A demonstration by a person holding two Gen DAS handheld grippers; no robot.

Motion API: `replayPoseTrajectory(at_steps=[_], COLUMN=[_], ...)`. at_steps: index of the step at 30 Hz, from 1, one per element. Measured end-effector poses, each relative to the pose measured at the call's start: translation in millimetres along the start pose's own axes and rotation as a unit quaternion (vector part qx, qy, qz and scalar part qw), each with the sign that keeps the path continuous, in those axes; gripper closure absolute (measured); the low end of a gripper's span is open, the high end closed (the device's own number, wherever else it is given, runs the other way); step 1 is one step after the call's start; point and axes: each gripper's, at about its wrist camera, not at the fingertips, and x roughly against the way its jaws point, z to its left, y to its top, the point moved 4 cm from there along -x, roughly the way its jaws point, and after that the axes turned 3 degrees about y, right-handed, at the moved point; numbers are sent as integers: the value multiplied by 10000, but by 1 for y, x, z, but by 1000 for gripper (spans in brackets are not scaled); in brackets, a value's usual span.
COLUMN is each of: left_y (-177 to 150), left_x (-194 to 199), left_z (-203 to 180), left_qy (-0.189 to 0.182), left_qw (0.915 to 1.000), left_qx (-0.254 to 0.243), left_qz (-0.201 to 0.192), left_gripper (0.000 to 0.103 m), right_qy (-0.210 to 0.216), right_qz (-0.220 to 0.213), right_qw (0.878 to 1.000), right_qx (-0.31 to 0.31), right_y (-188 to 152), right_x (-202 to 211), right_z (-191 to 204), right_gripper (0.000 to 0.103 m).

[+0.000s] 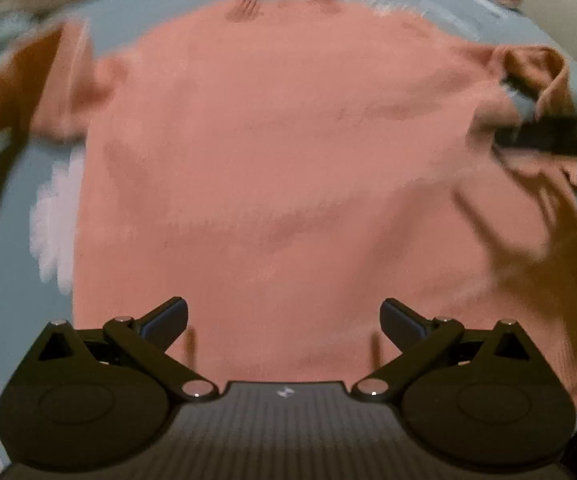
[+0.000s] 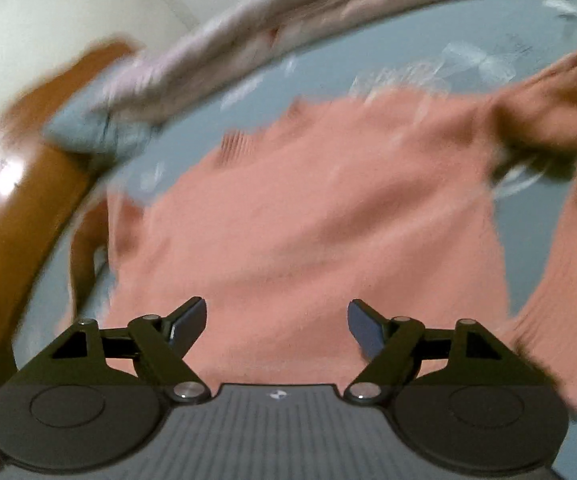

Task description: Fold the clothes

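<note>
**Sweater flat on bed, both claws spread, nothing held**

Bed sheet (image 1: 16, 280): pale blue with white print, fills both views. Sweater (image 1: 272, 168): salmon knit, spread flat on the sheet, neck at the far end, hem near the cameras. One sleeve (image 1: 12, 112) is angled out at left, the other (image 1: 536, 80) is bunched at right. Blanket (image 2: 328, 12): pale, rumpled, along the far edge of the bed, not touching the sweater. Wooden bed frame (image 2: 12, 232): brown, glossy, at the left of the right wrist view, beside the sheet.

Left gripper (image 1: 284, 320): jaws wide apart above the hem, nothing between them. Right gripper (image 2: 278, 320): jaws apart, empty, over the sweater's lower body. From the left view a dark finger sits across the bunched sleeve; whether it touches is too blurred to tell. Both views motion-smeared.
</note>
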Motion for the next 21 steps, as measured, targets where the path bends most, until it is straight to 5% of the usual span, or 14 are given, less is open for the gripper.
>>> replayPoseTrajectory(at_steps=[6,10,15,21], left_y=[68,129,205,232], left_x=[-13,-29,-71,-132], left_z=[-39,-69,-98,-122], left_qy=[-157,-147,-358,-233], left_qw=[9958,9882,9896,9869], left_qx=[-771,-1281,-1186,-1540], left_qz=[-464,-825,-729,-432], left_gripper=[2,2,2,1], right_qy=[-578,-403,-95,119], right_qz=[487,339,192,135], right_qw=[9958,9967,9984,9995], right_qx=[523,621,522,254], right_y=[-19,-30,-37,-27], right_x=[7,19,28,24], right_z=[-11,-12,-15,-22], right_gripper=[25,17,16,14])
